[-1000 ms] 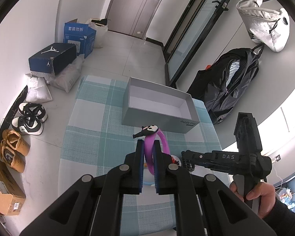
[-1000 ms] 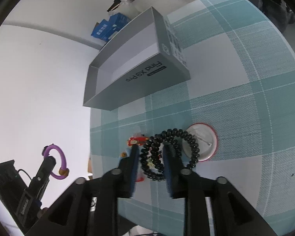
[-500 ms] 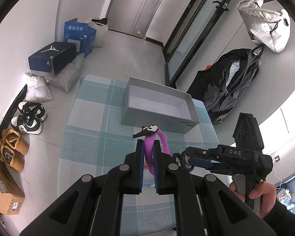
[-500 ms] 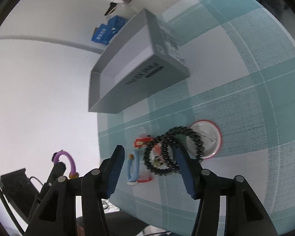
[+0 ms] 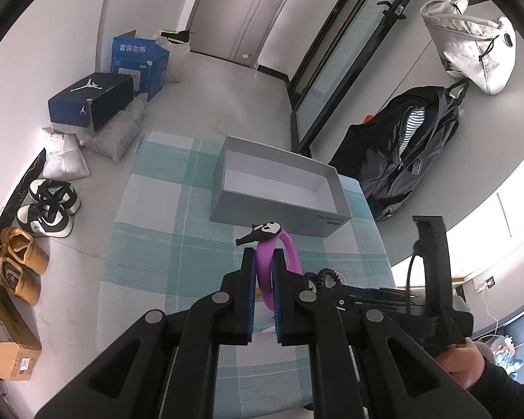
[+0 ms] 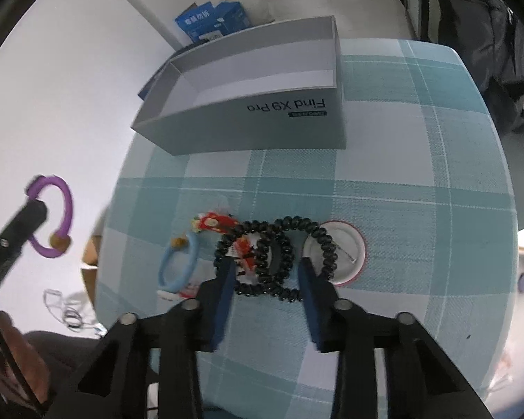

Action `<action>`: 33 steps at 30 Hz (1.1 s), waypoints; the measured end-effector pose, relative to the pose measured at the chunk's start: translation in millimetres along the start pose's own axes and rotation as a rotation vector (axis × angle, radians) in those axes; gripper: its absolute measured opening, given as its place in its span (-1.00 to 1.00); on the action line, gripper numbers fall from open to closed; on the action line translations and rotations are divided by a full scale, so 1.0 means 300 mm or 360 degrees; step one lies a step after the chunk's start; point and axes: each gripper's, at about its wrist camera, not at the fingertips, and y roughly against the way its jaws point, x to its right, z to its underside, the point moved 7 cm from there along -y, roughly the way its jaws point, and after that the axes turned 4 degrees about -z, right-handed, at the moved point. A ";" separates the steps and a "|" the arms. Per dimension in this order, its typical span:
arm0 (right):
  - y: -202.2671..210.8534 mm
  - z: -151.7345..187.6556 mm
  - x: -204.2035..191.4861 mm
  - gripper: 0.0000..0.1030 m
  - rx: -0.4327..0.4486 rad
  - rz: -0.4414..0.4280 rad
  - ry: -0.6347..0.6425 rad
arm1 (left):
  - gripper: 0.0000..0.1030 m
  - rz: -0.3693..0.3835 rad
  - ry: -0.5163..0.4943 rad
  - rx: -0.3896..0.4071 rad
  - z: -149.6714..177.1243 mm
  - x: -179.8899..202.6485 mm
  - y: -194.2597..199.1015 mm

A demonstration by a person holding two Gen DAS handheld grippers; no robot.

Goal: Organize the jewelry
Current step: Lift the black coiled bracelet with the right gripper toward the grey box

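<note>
My left gripper [image 5: 263, 262] is shut on a purple bracelet [image 5: 293, 248] with a black-and-white cartoon charm, held in the air above the table; the same purple bracelet [image 6: 64, 209] shows at the left of the right wrist view. My right gripper [image 6: 265, 272] points steeply down at black coil bands [image 6: 290, 225] lying on the plaid cloth. Its jaws are closing, with one loop of the coil between the pads, and no firm press shows. Beside the coil lie a light blue bracelet [image 6: 164, 272], a red charm [image 6: 213, 221] and a round white badge [image 6: 346, 248]. An empty grey box [image 6: 262, 129] stands beyond them.
The small table wears a teal plaid cloth [image 6: 401, 209], and its edge runs close behind the jewelry. On the floor to the left are shoes [image 5: 49, 209], a dark shoebox [image 5: 91, 101] and a blue carton [image 5: 139, 59]. A black backpack [image 5: 401, 160] leans at the right.
The right gripper opened wide, then narrowed again around the black coil while rolling and shifting. The left gripper kept still with the purple bracelet.
</note>
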 end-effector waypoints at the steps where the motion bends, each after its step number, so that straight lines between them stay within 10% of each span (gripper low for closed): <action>1: -0.002 -0.003 -0.003 -0.50 0.0004 0.0028 0.0024 | -0.91 0.0000 -0.0002 0.0001 0.000 0.001 0.000; 5: -0.018 -0.003 -0.030 -0.81 -0.0001 0.0106 0.0121 | -0.91 0.0003 0.0009 -0.0001 0.001 0.000 0.002; 18: 0.026 -0.020 -0.039 -1.00 0.0065 0.0085 0.0120 | -0.91 0.0004 0.0034 0.0005 -0.006 -0.016 0.008; 25: 0.120 -0.043 -0.013 -1.00 0.0149 -0.0123 -0.0012 | -0.91 0.0004 0.0024 0.0001 -0.007 -0.010 0.005; 33: 0.026 0.024 -0.046 -0.89 -0.0024 0.0036 0.0203 | -0.91 0.0009 0.0026 -0.0008 -0.008 0.001 -0.003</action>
